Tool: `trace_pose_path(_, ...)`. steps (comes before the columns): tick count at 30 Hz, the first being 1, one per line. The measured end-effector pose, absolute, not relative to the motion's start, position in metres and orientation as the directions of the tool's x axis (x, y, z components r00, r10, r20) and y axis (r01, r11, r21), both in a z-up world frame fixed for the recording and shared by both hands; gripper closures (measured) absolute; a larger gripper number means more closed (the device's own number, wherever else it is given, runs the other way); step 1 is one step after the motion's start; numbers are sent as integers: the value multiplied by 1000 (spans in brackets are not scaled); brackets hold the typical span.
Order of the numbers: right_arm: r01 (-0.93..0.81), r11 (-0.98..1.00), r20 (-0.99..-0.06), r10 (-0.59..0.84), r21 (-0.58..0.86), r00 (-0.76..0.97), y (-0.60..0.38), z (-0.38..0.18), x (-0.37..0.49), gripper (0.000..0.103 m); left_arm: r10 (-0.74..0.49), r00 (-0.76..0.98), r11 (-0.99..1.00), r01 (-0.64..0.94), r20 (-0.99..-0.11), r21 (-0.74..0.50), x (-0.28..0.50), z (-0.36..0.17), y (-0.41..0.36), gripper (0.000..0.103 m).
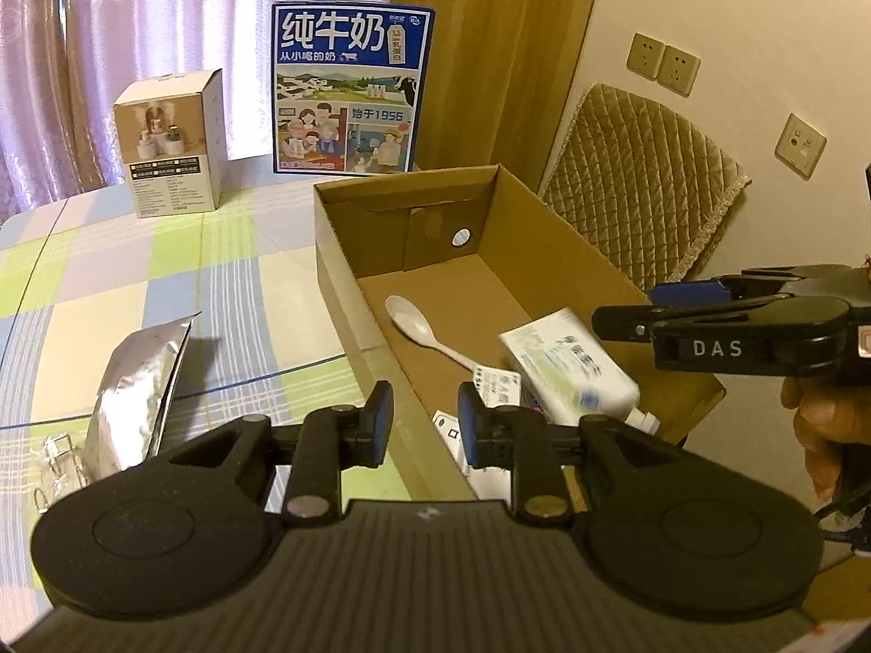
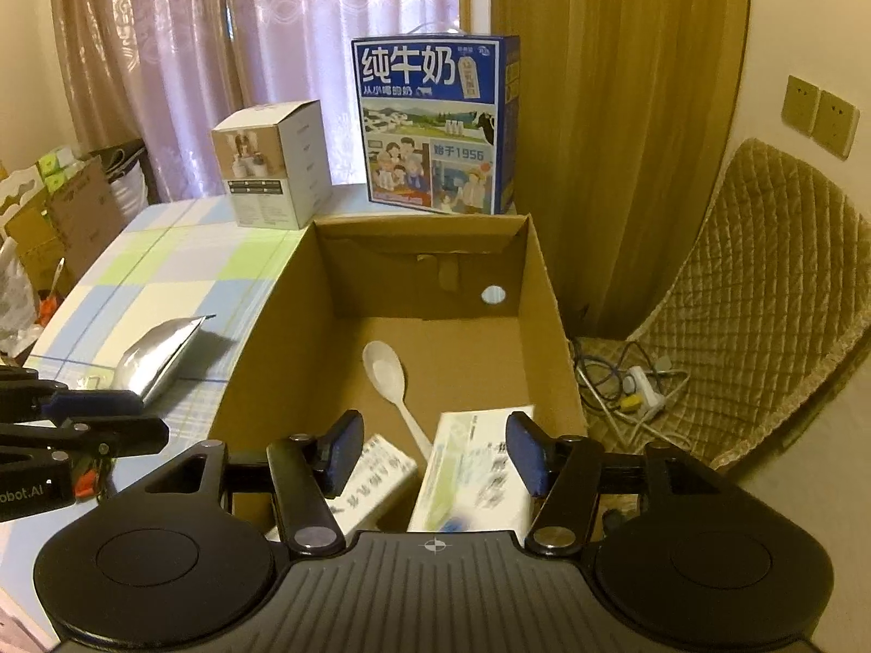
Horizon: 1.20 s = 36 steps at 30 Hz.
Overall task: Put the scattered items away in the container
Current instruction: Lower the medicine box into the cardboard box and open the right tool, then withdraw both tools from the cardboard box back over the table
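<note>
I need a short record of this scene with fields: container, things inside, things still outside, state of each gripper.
container: open cardboard box on the checked tablecloth
inside: white spoon, two white cartons
still outside: silver foil pouch, left of the box
left gripper: open, empty
right gripper: open above a carton, not pressing it

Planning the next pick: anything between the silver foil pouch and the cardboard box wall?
Nothing: bare checked tablecloth separates the silver foil pouch from the cardboard box wall. Clearest in the right wrist view; the left wrist view agrees.
</note>
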State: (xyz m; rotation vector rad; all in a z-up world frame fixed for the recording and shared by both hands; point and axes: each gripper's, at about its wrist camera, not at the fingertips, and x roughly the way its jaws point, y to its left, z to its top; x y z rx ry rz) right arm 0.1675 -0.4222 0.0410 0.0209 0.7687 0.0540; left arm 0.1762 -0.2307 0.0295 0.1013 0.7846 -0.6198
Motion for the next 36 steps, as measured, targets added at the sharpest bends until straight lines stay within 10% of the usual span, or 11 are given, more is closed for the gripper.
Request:
trace_pose_path(13, -90, 995, -693, 95, 43, 715, -380, 53, 129, 34, -450, 579, 848, 515, -680, -123, 141, 44, -181, 75)
trace_pose_path(36, -241, 968, -657, 225, 68, 719, -286, 66, 81, 3, -340, 671, 922, 376, -659, -94, 92, 61, -71, 15)
